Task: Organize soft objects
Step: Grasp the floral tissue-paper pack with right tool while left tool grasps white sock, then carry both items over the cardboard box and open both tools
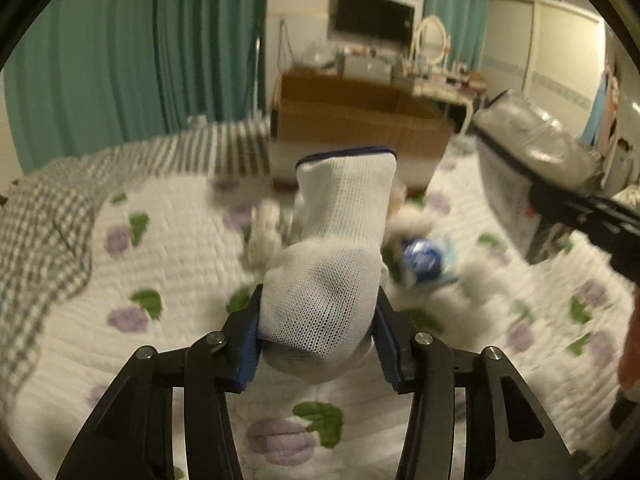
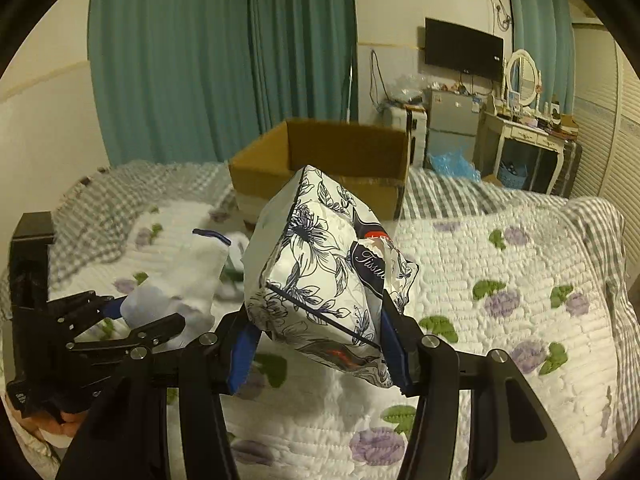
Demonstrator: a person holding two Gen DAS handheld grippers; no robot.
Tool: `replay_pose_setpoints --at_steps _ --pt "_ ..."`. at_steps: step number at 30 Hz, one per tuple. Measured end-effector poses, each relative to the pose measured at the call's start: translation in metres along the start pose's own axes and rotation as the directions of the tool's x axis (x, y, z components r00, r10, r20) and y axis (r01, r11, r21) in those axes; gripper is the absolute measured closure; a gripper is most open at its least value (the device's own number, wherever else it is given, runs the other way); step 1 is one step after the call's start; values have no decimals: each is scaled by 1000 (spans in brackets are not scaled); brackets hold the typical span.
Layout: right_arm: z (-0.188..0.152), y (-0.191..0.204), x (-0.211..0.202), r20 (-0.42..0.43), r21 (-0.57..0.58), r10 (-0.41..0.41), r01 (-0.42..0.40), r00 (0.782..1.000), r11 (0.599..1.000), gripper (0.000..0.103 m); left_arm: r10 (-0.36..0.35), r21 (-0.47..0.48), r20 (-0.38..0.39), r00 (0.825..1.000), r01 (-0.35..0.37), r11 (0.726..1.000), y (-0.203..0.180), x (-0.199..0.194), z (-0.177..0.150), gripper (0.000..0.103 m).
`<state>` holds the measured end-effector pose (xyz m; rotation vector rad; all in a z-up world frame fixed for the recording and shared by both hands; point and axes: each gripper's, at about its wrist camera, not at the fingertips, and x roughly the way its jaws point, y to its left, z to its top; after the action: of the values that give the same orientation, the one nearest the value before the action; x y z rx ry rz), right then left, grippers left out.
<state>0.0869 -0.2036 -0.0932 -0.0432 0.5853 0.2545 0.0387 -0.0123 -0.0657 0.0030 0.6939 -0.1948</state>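
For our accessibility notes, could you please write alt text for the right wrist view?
The right gripper is shut on a floral tissue pack, held above a flowered quilt. An open cardboard box sits on the bed beyond; at left, the left gripper holds a white sock.

Your bed [image 2: 500,280], flowered quilt on top.
Ahead of your fingers, a cardboard box [image 2: 320,168] sits on it.

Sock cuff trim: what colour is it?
Dark blue, on the white sock; clearest in the left wrist view.

Both hand-held grippers [image 1: 318,320] [image 2: 320,336] clamped, raised side by side.
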Motion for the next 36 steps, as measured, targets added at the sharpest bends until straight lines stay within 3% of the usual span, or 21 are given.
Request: replay_pose_setpoints --at_steps 8,13,19,23,27,30,33,34,36 --pt "66 -14 -26 94 7 87 -89 992 996 49 8 78 107 994 -16 997 -13 -33 74 55" --pt "118 -24 -17 137 -8 121 -121 983 993 49 9 104 138 990 -23 994 -15 -12 131 55" --pt "168 -40 41 130 30 170 -176 977 984 49 11 110 120 993 -24 994 -17 43 177 55" --pt "178 -52 92 93 70 186 -193 978 979 49 58 112 86 995 -68 991 -13 92 192 55" --pt "180 -63 145 41 113 186 -189 982 975 49 41 135 48 998 -47 990 -7 134 195 55" --pt "178 -66 182 -11 132 179 -176 984 976 49 61 181 38 997 -67 981 -8 153 193 53" --pt "172 -66 200 -29 107 154 -150 988 983 48 31 170 40 999 -37 985 -5 158 189 50" --pt "170 -67 204 -29 110 156 -152 987 982 46 26 170 45 999 -33 985 -5 157 187 49" --pt "168 -70 203 -10 125 160 -158 987 980 39 30 169 72 997 -41 985 -6 150 185 32"
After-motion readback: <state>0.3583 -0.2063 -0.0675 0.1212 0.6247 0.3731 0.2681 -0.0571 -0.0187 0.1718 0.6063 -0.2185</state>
